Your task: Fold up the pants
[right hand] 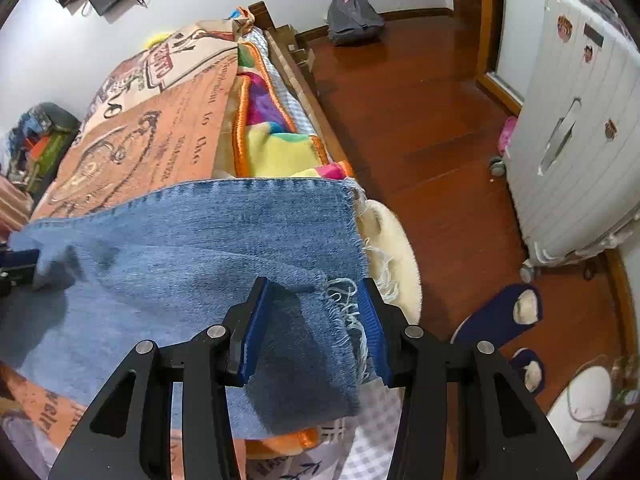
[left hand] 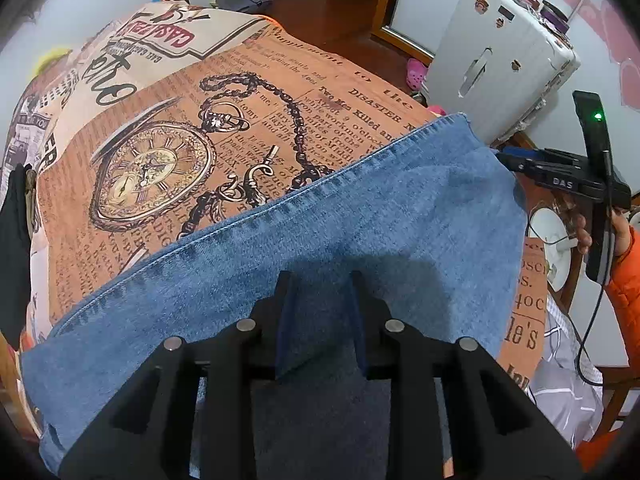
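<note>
Blue denim pants [left hand: 360, 216], frayed hem, across patterned bedspread [left hand: 160, 160], mid-frame. Left gripper [left hand: 320, 316] narrow, denim fold between jaws; grip uncertain. Right gripper [right hand: 316, 328] parted, hem loose between pads. Risk: hem slides off bed edge, lower right, fold skews.

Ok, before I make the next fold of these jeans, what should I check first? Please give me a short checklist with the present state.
1. Left tongs grip the jeans: denim fills the gap between their fingers. Ok.
2. Right tongs grip the frayed hem: jaws stand apart and the cloth lies loose between them. Not ok.
3. Stitched seam lies on the printed bed cover. Ok.
4. Lower layers lined up under the top one: hidden. Cannot tell.
5. Black cable hangs clear of the denim. Ok.
</note>
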### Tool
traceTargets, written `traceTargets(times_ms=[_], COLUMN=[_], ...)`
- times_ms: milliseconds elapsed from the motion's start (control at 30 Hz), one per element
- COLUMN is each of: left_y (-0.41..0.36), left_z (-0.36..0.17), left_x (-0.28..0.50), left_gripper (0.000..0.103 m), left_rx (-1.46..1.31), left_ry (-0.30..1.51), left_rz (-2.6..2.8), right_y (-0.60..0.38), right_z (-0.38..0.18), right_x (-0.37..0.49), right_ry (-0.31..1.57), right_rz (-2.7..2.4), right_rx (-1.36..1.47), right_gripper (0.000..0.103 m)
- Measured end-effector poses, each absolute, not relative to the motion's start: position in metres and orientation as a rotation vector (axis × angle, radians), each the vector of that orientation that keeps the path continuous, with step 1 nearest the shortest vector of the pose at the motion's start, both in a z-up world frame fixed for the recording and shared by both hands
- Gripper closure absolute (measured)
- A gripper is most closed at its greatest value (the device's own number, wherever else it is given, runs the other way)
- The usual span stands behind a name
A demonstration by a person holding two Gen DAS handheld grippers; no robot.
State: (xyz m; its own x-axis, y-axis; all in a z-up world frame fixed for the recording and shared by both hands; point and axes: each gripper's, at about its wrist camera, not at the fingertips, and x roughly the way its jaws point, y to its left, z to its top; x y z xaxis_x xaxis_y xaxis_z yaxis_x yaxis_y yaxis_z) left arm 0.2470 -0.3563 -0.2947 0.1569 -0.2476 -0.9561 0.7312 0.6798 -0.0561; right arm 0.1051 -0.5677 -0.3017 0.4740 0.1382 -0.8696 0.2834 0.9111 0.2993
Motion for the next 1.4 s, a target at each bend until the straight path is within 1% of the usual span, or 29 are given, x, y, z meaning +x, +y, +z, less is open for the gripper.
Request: traceTargets(times_ms=[67,433,600,633,667,700,733,867,1033,1233,1267,1333,1400], left_y=[-0.357,-0.358,-0.359,-0.358,-0.358,-0.358,-0.358,-0.355,-0.349,-0.342,-0.34,-0.336,-0.334], left_z=[-0.296,-0.298,-0.298,-0.297,-0.297,-0.297,-0.296,-0.293,-0.283,-0.263,-0.259,-0.253,-0.249], left_x=[0.248,0.248,0.247,0.247,0.247,0.247,0.247,0.251,0.256,0.264,0.265,0.266,0.267], left_gripper=[0.075,0.074,0.074,0.074,0.074,0.074,0.074,0.074,0.074,0.073,0.072,0.063,0.058], left_rx=[0.473,0.468,0.465,0.463,0.46,0.458,0.455,0.431,0.404,0.397,0.39,0.37,0.368], left_ry=[1.223,1.208,1.203,1.203,1.203,1.203,1.205,1.212,1.201,1.158,1.149,1.136,1.117], left_rz=[-0.738,-0.731,-0.725,-0.724,-0.723,-0.723,-0.722,-0.71,-0.668,-0.628,-0.621,-0.612,-0.599], right_y=[-0.569,-0.569,-0.562,-0.56,-0.556,-0.556,-0.556,-0.553,-0.571,-0.563,-0.559,-0.552,-0.551], right_z=[-0.301,-0.321,-0.316,-0.314,-0.31,-0.309,-0.306,-0.285,-0.247,-0.221,-0.218,-0.221,-0.233], right_x=[0.101,0.115,0.122,0.121,0.119,0.118,0.116,0.106,0.1,0.105,0.107,0.113,0.122], right_ry=[1.076,1.078,1.079,1.075,1.071,1.068,1.058,0.986,0.868,0.771,0.762,0.764,0.795], right_rz=[-0.048,-0.011,-0.033,-0.047,-0.071,-0.069,-0.074,-0.107,-0.09,-0.124,-0.138,-0.16,-0.179], right_rx=[0.491,0.568,0.514,0.488,0.448,0.441,0.439,0.402,0.451,0.371,0.338,0.296,0.264], right_gripper=[0.062,0.061,0.067,0.071,0.083,0.089,0.091,0.092,0.092,0.092,0.092,0.092,0.092])
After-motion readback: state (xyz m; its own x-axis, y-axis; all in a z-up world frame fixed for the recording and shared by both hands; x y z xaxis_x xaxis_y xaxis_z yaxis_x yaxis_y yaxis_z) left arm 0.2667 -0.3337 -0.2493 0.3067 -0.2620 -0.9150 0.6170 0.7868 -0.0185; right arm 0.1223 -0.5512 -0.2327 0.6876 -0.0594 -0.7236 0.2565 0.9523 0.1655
